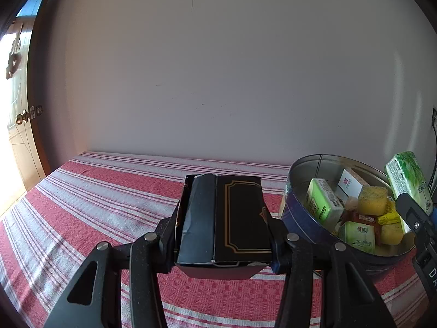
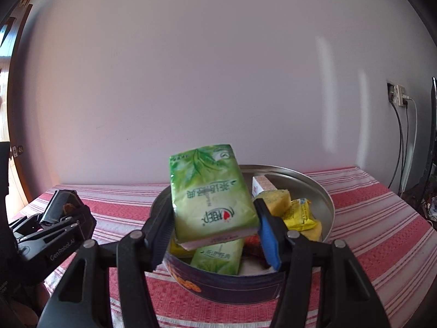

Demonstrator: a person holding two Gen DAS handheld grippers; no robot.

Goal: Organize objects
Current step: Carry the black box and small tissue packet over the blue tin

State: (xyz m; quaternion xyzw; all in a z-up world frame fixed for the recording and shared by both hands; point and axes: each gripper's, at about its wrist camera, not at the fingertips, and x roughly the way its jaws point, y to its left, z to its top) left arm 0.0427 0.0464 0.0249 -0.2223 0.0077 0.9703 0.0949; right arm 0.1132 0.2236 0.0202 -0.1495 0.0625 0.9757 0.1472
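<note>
My left gripper (image 1: pixel 222 242) is shut on a black box with a gold border (image 1: pixel 226 218), held above the striped cloth, left of the round tin. My right gripper (image 2: pixel 215 235) is shut on a green tissue pack (image 2: pixel 211 194), tilted and hanging over the round blue tin (image 2: pixel 235 287). From the left wrist view the same pack (image 1: pixel 408 181) shows at the far right above the tin (image 1: pixel 303 218). From the right wrist view the left gripper (image 2: pixel 52 227) with the black box (image 2: pixel 58 207) sits at the far left.
Inside the tin lie green tissue packs (image 1: pixel 323 201), yellow sponges (image 1: pixel 372 201), a yellow packet (image 2: pixel 299 214) and a white box (image 1: pixel 352 183). The red and white striped cloth (image 1: pixel 95 205) covers the table. A white wall stands behind, a door (image 1: pixel 19 125) left, cables (image 2: pixel 401 147) right.
</note>
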